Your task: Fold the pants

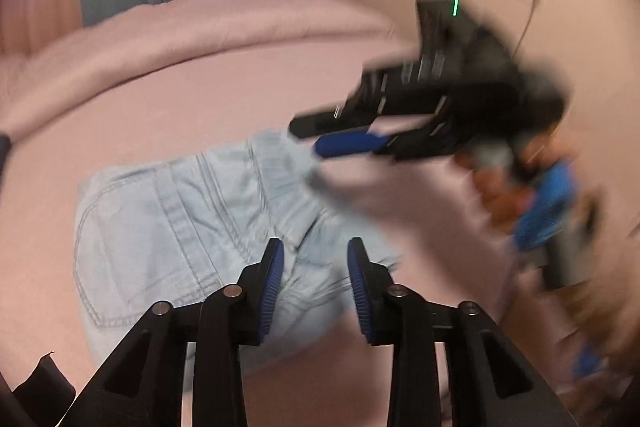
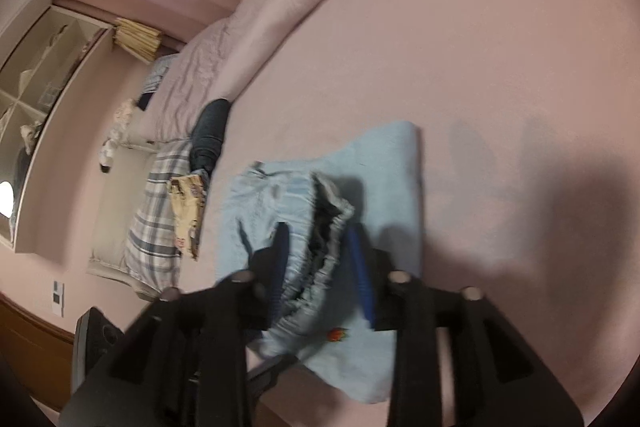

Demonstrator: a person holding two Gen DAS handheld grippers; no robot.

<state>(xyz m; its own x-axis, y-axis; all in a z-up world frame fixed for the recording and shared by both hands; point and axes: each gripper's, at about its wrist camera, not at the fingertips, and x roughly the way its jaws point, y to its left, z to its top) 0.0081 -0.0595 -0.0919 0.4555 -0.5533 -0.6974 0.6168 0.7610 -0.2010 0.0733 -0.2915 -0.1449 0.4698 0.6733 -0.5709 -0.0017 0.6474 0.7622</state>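
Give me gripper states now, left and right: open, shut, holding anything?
Left gripper: open, pads apart over the light blue denim pants, holding nothing.
Right gripper: open, straddling the pants' elastic waistband, not pinching it.

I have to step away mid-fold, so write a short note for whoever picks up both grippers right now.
Left gripper: jaws apart, above the pants, gripping nothing.
Right gripper: jaws apart, one on each side of the elastic waistband, not pinching it.
Pants: light blue, already folded into a compact bundle on the pink bed.
Done: folding looks mostly finished.
Left: probably flatten the bunched waistband and tidy the bundle; the blur hides finer detail.
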